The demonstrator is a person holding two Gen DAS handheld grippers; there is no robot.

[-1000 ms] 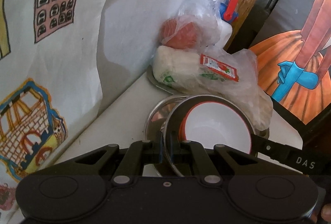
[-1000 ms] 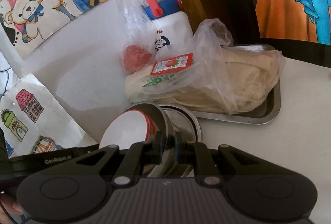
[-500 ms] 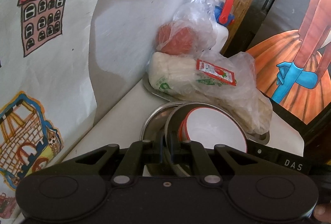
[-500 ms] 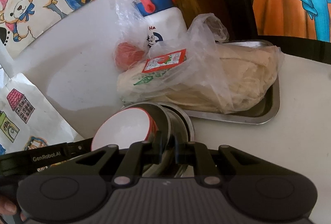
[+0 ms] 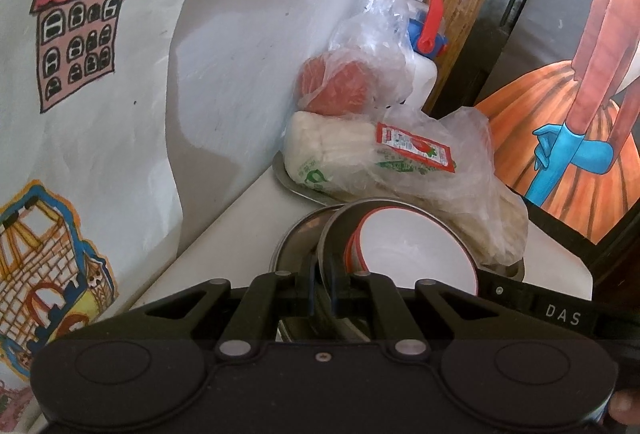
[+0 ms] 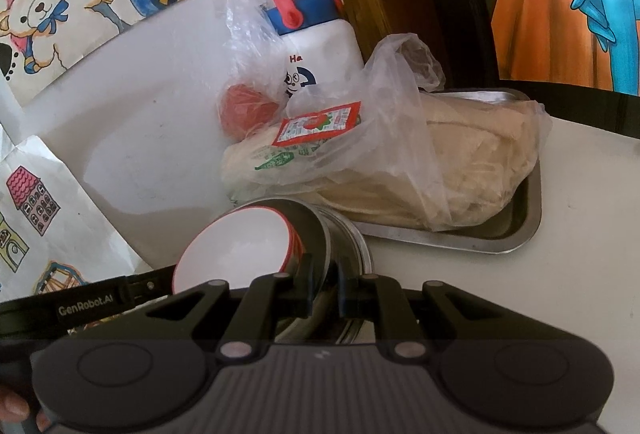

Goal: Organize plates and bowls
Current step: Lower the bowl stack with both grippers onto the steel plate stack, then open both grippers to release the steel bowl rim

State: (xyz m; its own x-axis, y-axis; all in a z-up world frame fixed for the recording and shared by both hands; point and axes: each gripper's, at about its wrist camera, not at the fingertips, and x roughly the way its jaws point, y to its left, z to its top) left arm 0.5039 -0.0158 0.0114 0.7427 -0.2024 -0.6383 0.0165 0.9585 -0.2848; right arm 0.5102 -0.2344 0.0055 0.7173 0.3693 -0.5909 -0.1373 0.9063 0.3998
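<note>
While we pinch the steel bowl [image 5: 340, 230] by opposite rims, left gripper [image 5: 322, 284] and right gripper [image 6: 324, 282] both clamped nearly closed, the red-rimmed white bowls [image 6: 236, 246] sit nested inside; stacking looks done, and it hangs tilted over the steel plate [image 5: 296, 238], not yet set down.

I see a metal tray [image 6: 516, 230] on the white counter [image 6: 560, 294], and a clear plastic bag of pale flatbread [image 6: 460, 169] lies in it. A red sauce packet [image 6: 316, 123] rests on the bag. Behind stand a bagged red round thing [image 5: 336, 85] and a white bottle with blue lid [image 6: 320, 45]. Children's drawings [image 5: 76, 33] cover the wall.
</note>
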